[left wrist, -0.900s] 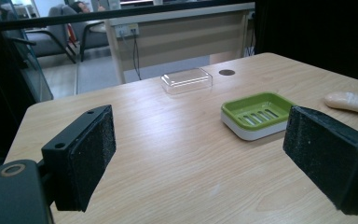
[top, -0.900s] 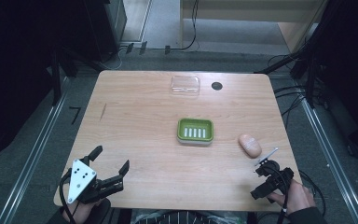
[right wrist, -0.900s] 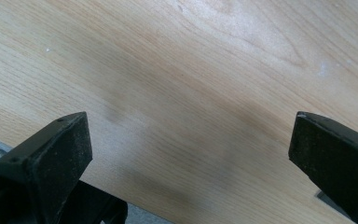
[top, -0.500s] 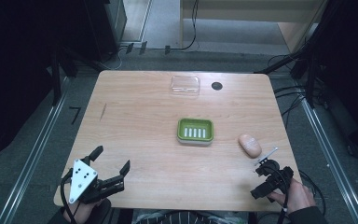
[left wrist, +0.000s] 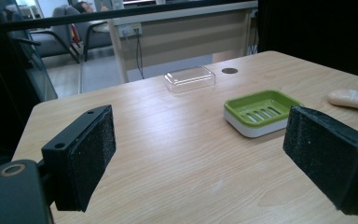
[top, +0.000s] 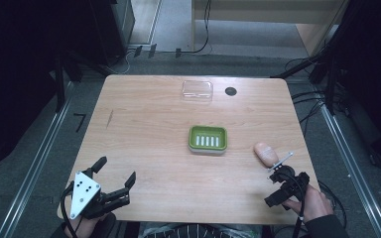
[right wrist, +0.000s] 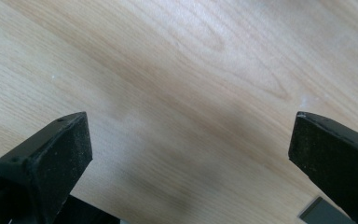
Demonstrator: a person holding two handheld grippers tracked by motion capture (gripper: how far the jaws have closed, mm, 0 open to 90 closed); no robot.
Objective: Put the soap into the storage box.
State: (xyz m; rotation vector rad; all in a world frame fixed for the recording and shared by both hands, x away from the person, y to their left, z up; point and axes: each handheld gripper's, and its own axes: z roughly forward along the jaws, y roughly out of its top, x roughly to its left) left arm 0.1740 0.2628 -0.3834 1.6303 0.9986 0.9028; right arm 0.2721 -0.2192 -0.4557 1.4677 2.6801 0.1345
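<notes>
A green soap dish (top: 207,139) with a slotted floor sits at the middle of the wooden table (top: 149,124). To its right lies a pale pink bar of soap (top: 265,152). My left gripper (top: 115,172) rests at the near left corner, open, with its jaws wide apart and nothing between them. In the left gripper view the gripper (left wrist: 205,158) faces the dish (left wrist: 261,112) and the soap (left wrist: 354,99) from a distance. My right gripper (top: 274,187) hovers just in front of the soap, open. In the right gripper view it (right wrist: 191,154) looks down on bare wood.
A clear plastic box (top: 197,90) lies at the table's far edge, with a small black disc (top: 230,91) to its right. Dark equipment and cables surround the table. Bare wood stretches between my left gripper and the dish.
</notes>
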